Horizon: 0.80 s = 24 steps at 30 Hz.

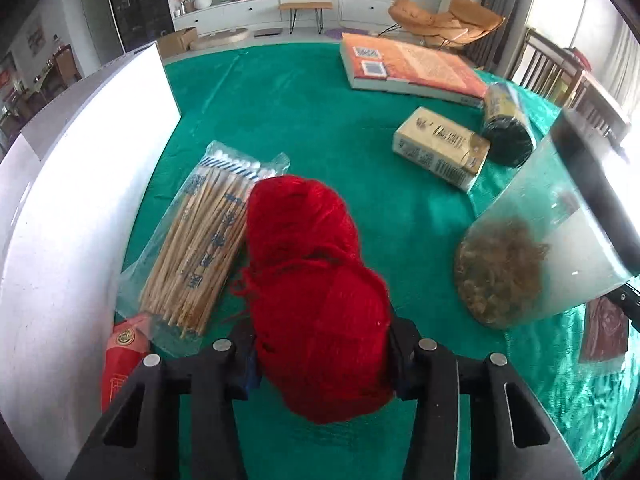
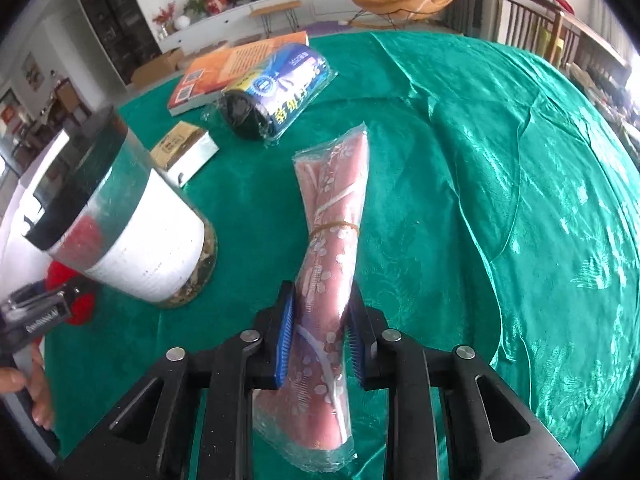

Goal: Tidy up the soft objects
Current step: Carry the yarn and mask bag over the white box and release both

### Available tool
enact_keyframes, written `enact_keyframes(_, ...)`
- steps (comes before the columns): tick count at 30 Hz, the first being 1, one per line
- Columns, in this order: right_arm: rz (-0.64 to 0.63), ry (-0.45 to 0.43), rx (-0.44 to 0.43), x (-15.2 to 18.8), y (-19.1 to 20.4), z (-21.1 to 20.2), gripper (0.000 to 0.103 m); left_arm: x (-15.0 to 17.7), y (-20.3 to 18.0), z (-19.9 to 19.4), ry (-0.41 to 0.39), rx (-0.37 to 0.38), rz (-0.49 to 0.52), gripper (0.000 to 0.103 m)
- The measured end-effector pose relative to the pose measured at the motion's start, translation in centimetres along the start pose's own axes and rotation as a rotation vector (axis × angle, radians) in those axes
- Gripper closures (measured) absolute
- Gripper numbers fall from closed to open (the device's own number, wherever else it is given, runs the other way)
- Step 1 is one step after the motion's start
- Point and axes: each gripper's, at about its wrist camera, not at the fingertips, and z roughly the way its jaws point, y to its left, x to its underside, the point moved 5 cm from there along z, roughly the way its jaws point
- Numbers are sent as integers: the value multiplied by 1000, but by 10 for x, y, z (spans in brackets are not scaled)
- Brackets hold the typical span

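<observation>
- Spread across everything: a green-clothed tabletop [image 1: 320,120], with a white box [image 1: 80,200] standing at its left edge in the left wrist view.
- Lying flat at the far side: an orange book [image 1: 412,68], a dark wrapped roll [image 2: 276,92] just beside it, a cream carton [image 1: 440,148] nearby.
- Standing near the middle: a clear jar [image 2: 148,236] with brownish stuff at the bottom, tilted by the lens, between the two hands.
- Left tongs [image 1: 322,364] clamped on the red yarn ball [image 1: 316,292], pads pressed into its flanks, yarn low over the tabletop beside the bagged cotton swabs [image 1: 204,240].
- Right tongs [image 2: 320,336] clamped on the pink floral roll in clear wrap [image 2: 332,248], gripped near its lower half, far end pointing toward the dark roll.
- Judged step: both soft items picked up, carry in hand; next move probably calls for swinging each toward a drop spot — likely that white box — without squeezing the yarn loose.
- Seen only from the left wrist: the swabs, the white box, a red packet [image 1: 124,352] by the left finger.
- Seen only from the right wrist: the person's hand [image 2: 36,392] on the other handle, plus a sliver of red yarn behind the jar.
</observation>
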Motion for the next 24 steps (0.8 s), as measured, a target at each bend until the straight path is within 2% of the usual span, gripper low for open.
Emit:
enact_keyframes(2,12,-54,-9,-9,0,-21,80,-6,0,-21,-28,81,-28,57)
enact_keyframes(6,-27,-161,-25,-30,20,-80,80,-12,20,-89,-107,224,-84,57)
enact_keyframes(7,-49,-177,-40,-36,31,-94,80,-12,29,-106,-126,243,-92,57)
enact_keyframes(9,-107,-195,-88,-44,63,-118,80,-9,56,-140,-166,236,-95,57)
enact_keyframes(13,-234,-194,-243,-39,156,-146,80,6,134,-187,-231,102,-129,57)
enact_keyframes(19,-350,-104,-534,5,315,-148,80,55,262,-215,-235,-190,-246,55)
enact_keyframes(20,-358,-81,-579,14,340,-145,80,63,278,-214,-229,-246,-267,49)
enact_keyframes(21,-364,-55,-625,23,362,-141,76,71,292,-215,-225,-294,-292,43)
enact_keyframes(23,-373,6,-722,42,400,-132,57,84,315,-213,-236,-329,-350,7)
enact_keyframes(24,-383,40,-758,51,412,-127,32,89,323,-215,-254,-336,-382,3)
